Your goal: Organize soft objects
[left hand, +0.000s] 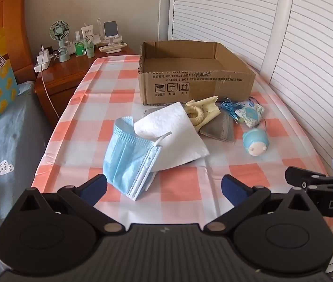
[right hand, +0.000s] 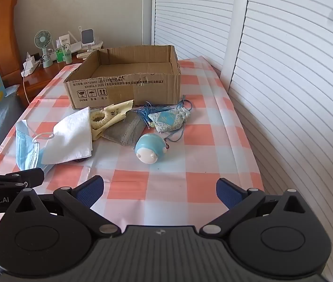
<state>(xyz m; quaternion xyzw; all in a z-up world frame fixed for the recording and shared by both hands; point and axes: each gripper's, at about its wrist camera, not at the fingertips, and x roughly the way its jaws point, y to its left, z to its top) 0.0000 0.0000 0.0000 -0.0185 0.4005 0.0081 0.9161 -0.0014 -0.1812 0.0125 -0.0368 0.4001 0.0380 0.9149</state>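
Checked pink-and-white cloth over the counter [left hand: 119,98], white louvred doors along its right edge, wooden nightstand [left hand: 56,70] beyond the far left corner with a small green fan [left hand: 59,33] and bottles on top. Bed with blue bedding alongside the left edge.

Open cardboard box [left hand: 197,87] near the far edge, nothing visible inside. Soft things heaped just in front of its near wall:
- blue face mask [left hand: 128,155] nearest the near left part, partly standing, touching and overlapping the white tissue sheet [left hand: 176,136] behind it
- cream scrunchie [right hand: 99,118] on a pale yellow cloth [right hand: 117,112], tucked against the tissue's far side
- grey mask [right hand: 126,129] lying flat beside those, partly under the yellow cloth
- blue patterned sachet [right hand: 170,119] with a blue tassel [right hand: 151,112] towards the right edge, close to the box
- blue-and-white round toy [right hand: 148,149] on its side, alone, just nearer than the grey mask

Left claw [left hand: 164,188] above the near edge, jaws spread wide, empty, blue pads either side of the face mask's lower corner without touching it. Right claw [right hand: 160,190] also spread wide and empty, over bare cloth near the near edge, toy straight ahead but apart from the fingertips. Each claw visible at the margin of the other's view.
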